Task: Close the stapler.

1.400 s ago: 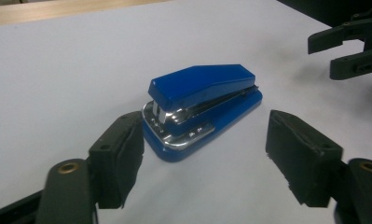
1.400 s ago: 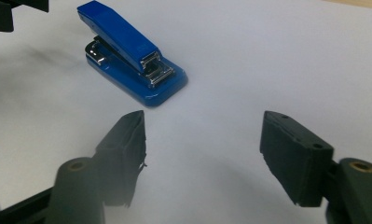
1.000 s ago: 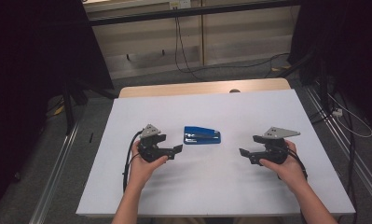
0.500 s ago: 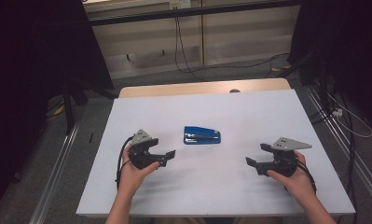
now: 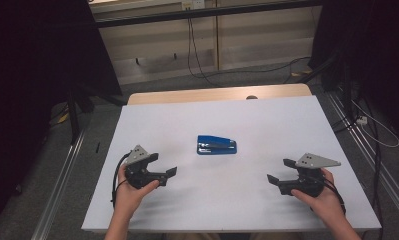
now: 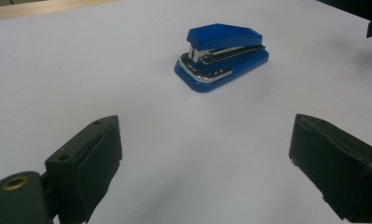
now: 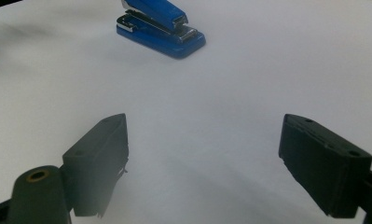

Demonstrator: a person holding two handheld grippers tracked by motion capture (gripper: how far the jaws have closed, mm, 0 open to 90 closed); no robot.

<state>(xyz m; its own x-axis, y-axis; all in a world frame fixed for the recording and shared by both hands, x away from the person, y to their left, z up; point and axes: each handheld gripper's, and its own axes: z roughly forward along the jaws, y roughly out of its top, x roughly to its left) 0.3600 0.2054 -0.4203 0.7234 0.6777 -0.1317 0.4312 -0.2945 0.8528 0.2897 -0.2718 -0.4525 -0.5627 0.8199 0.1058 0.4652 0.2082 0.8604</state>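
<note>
We see the white table with our 2 grippers low over its near edge: the left gripper and the right gripper, both with jaws wide apart and empty. The blue stapler lies flat mid-table between them, well apart from both.

The stapler lies on the table between left gripper and right gripper.
</note>
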